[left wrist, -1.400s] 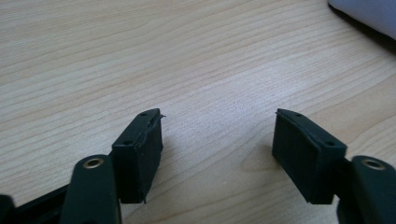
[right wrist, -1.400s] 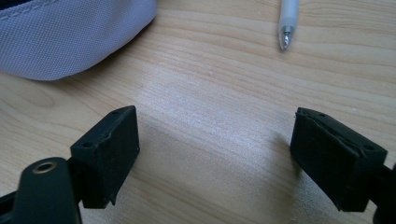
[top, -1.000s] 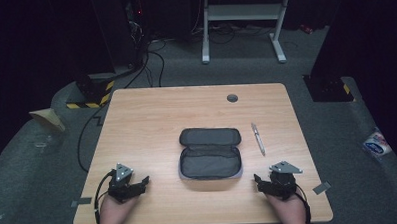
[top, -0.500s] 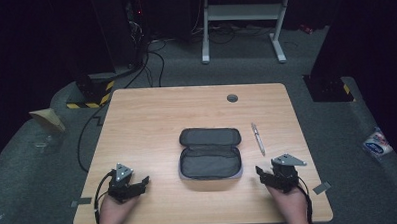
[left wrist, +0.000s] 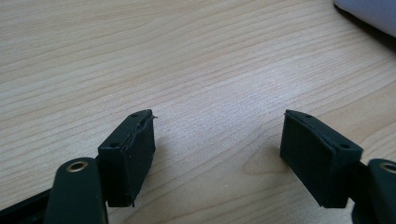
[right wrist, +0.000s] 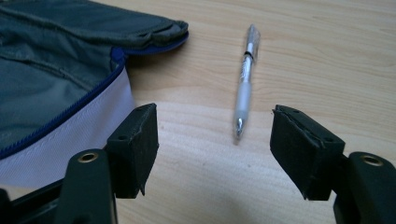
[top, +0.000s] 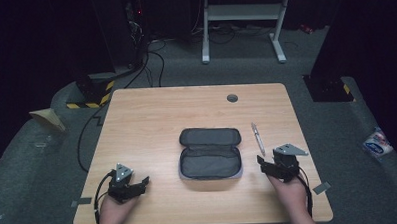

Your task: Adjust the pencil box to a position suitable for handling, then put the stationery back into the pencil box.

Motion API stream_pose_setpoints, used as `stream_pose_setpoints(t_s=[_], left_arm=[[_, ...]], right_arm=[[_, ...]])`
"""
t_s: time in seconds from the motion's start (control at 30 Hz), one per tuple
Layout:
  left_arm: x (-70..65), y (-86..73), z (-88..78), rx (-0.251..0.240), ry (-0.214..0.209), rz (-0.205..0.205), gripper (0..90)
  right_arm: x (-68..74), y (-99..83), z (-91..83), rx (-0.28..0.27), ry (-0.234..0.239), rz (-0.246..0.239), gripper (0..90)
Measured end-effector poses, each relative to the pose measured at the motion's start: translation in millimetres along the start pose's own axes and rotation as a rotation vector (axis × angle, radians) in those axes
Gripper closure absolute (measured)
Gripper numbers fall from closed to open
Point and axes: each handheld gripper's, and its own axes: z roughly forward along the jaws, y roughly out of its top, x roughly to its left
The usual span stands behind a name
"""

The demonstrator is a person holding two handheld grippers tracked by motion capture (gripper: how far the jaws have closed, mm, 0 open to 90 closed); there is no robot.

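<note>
Pale wooden bench [top: 152, 123] is seen carrying an open grey fabric zip case [top: 210, 152] at its middle, with a slim clear plastic pen [right wrist: 245, 79] lying just beside it. Right gripper [right wrist: 212, 140] is aimed at the pen, fingers apart after just closing somewhat, nothing between them; left gripper [left wrist: 219, 154] fingers are spread wide over bare wood.

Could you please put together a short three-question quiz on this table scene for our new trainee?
1. True or false: the pencil case on the table lies open.
2. Which tool is nearer the pen: A) the left tool, B) the right tool?
3. Is anything between the right tool's jaws?

Key:
1. True; its lid is folded back.
2. B; the pen lies just ahead of it, to the right of the case.
3. No; they stand apart over bare wood, short of the pen.
</note>
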Motion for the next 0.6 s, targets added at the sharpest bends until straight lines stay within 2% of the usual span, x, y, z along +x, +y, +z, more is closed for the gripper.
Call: stream_pose_setpoints(t_s=[0.3,0.53,0.6], left_arm=[[-0.3,-0.2,0.0,-0.002,0.000,-0.003,26.6],[0.0,-0.1,-0.1,-0.001,-0.004,-0.002,26.6],[-0.1,-0.1,-0.1,0.000,-0.004,-0.003,26.6]], right_arm=[[-4.7,12.6,5.5,-0.016,-0.011,0.002,32.0],[-7.8,19.9,16.8,0.002,-0.007,0.004,35.3],[-9.9,23.4,23.5,0.007,-0.021,0.003,37.0]])
